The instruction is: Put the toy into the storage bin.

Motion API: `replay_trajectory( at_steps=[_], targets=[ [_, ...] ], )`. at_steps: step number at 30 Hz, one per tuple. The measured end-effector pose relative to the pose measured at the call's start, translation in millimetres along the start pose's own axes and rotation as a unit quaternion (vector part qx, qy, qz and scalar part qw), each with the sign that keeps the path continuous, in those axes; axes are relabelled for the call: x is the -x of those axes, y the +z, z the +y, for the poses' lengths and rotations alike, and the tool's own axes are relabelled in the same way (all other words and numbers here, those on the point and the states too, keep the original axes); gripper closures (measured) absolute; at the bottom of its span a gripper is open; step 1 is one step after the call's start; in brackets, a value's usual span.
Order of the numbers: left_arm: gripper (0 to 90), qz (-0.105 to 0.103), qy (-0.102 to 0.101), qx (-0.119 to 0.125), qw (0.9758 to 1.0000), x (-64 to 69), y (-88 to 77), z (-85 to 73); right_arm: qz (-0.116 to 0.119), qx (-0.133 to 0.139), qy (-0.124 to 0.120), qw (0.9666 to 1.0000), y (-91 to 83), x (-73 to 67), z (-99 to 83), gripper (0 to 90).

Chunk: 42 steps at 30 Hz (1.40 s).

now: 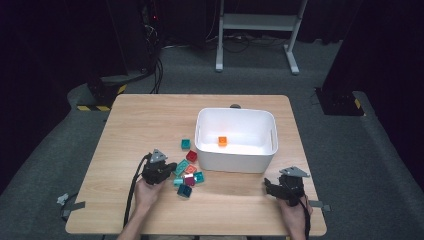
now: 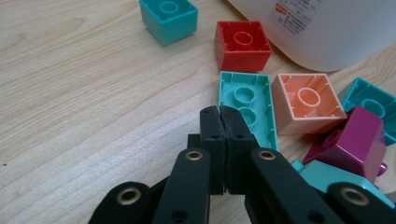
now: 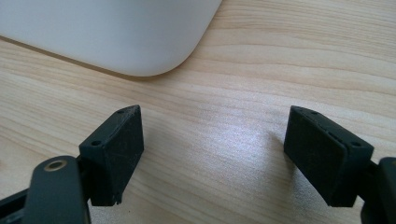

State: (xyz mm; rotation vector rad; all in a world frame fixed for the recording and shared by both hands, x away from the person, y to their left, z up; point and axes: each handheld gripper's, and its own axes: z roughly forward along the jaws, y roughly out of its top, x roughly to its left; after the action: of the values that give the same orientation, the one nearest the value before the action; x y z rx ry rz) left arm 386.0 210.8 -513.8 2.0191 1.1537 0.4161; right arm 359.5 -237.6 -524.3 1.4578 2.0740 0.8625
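A heap of toy bricks lies on the wooden table (image 1: 130,130) left of a white bin (image 1: 235,111). In the left gripper view they lie hollow side up: a long teal brick (image 2: 254,105), a peach one (image 2: 308,102), a red one (image 2: 243,44), a small teal one (image 2: 169,18) and a magenta one (image 2: 362,140). My left gripper (image 2: 220,112) is shut, pads pressed together, its tips at the long teal brick's left wall; nothing shows between them. From above, the left gripper (image 1: 172,166) points at the heap. My right gripper (image 3: 215,116) stands open over bare wood, near the bin's corner (image 3: 140,37).
An orange brick (image 1: 222,141) lies inside the bin. A dark blue brick (image 1: 184,191) sits at the heap's near edge. The right gripper (image 1: 267,184) is close to the table's right front corner. Dark floor and a white frame stand lie beyond the table.
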Motion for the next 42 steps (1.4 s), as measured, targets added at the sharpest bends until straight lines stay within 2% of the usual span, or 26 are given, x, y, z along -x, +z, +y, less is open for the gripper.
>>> replay_trajectory(
  at_steps=[4,9,14,21,26,29,39,42],
  targets=[
    [88.8,0.002,0.001,0.002,1.0000,-3.1,-4.6,2.0,0.000,0.000,0.000,1.0000,0.0,0.0,0.0,20.2],
    [88.9,-0.001,-0.009,0.009,0.9999,-7.0,-8.7,3.5,0.000,0.000,0.000,1.0000,0.0,0.0,0.0,20.2],
    [89.1,-0.001,-0.006,0.009,0.9999,-9.2,-13.7,5.7,0.000,0.000,0.000,1.0000,0.0,0.0,0.0,20.2],
    [89.1,-0.008,-0.016,0.019,0.9997,-13.4,-23.3,11.3,0.000,0.000,0.000,1.0000,0.0,0.0,0.0,20.2],
    [89.1,-0.014,-0.025,0.036,0.9989,-16.4,-31.6,14.6,0.000,0.000,0.000,1.0000,0.0,0.1,0.0,20.2],
    [89.0,-0.012,-0.028,0.033,0.9990,-17.3,-34.0,15.3,0.000,0.000,0.000,1.0000,0.0,0.0,0.0,20.2],
    [89.1,-0.025,-0.040,0.047,0.9978,-22.8,-45.7,27.5,0.000,0.000,0.000,1.0000,0.0,0.1,0.0,20.2],
    [89.1,-0.028,-0.034,0.047,0.9979,-21.8,-49.0,32.7,0.000,0.000,0.000,1.0000,0.0,0.1,0.0,20.2]
  ],
)
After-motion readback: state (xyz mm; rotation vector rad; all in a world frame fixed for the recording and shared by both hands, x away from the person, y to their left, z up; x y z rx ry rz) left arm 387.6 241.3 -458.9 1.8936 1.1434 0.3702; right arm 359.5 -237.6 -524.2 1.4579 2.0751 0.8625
